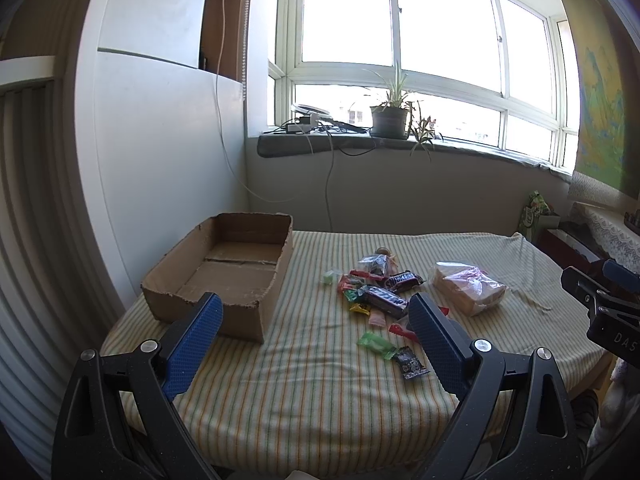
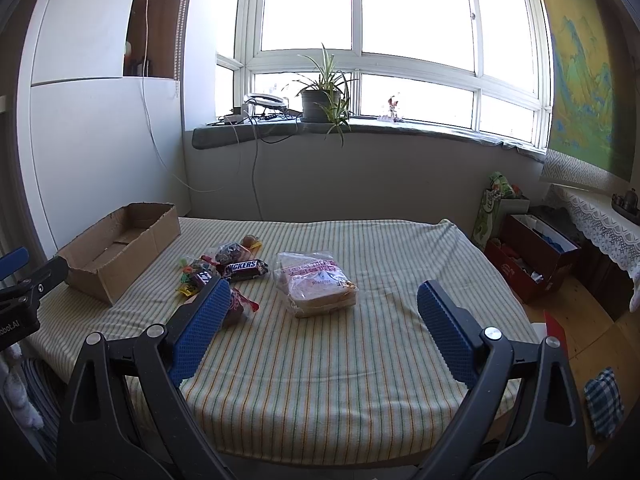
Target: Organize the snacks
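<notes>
An empty cardboard box [image 1: 224, 272] [image 2: 116, 248] lies on the left of the striped tablecloth [image 1: 312, 368]. A pile of small snacks sits mid-table, with a Snickers bar [image 1: 402, 280] [image 2: 244, 269], a second dark bar [image 1: 386, 300], a green candy [image 1: 376, 345] and a black packet [image 1: 410, 365]. A bagged loaf of sliced bread [image 1: 470, 288] [image 2: 316, 290] lies to the right of the pile. My left gripper [image 1: 314, 316] is open, above the near table between box and pile. My right gripper [image 2: 324, 304] is open, with the bread in line between its fingers, farther off.
A window sill behind holds a potted plant [image 1: 390, 118] [image 2: 322, 100] and cables. Red boxes [image 2: 532, 256] and a green bag [image 2: 494, 204] stand on the floor at the right. A white partition [image 1: 160, 140] rises behind the cardboard box.
</notes>
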### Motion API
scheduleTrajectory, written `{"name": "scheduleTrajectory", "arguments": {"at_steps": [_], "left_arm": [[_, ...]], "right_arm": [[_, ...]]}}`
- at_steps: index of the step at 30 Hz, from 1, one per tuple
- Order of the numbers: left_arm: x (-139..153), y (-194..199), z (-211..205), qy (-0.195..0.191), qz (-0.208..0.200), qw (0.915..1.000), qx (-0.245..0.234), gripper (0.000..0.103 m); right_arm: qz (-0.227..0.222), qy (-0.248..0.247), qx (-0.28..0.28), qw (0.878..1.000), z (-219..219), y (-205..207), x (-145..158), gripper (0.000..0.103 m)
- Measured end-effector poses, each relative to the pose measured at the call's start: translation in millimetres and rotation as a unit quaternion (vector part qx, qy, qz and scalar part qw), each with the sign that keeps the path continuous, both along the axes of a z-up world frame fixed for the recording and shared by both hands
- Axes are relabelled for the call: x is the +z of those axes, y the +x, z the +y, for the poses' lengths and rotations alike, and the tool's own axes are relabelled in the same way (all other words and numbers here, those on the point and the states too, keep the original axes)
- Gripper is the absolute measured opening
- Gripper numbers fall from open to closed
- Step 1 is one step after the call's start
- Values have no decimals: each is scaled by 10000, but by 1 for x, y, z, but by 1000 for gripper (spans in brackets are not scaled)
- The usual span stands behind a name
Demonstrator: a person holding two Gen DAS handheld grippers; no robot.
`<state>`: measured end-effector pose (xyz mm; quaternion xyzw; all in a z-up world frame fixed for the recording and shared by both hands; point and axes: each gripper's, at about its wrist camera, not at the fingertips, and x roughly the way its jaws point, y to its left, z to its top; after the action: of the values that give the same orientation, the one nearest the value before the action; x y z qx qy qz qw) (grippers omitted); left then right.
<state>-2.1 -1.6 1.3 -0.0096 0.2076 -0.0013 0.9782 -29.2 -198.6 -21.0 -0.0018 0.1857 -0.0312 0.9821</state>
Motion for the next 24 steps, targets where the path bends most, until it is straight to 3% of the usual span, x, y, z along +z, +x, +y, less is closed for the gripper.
{"name": "scheduleTrajectory", "arguments": {"at_steps": [24], "left_arm": [[-5,13,-9,42,126,9998,-154,94]], "right_arm": [[113,14,-2,9999,-6,11,-3,97]]}}
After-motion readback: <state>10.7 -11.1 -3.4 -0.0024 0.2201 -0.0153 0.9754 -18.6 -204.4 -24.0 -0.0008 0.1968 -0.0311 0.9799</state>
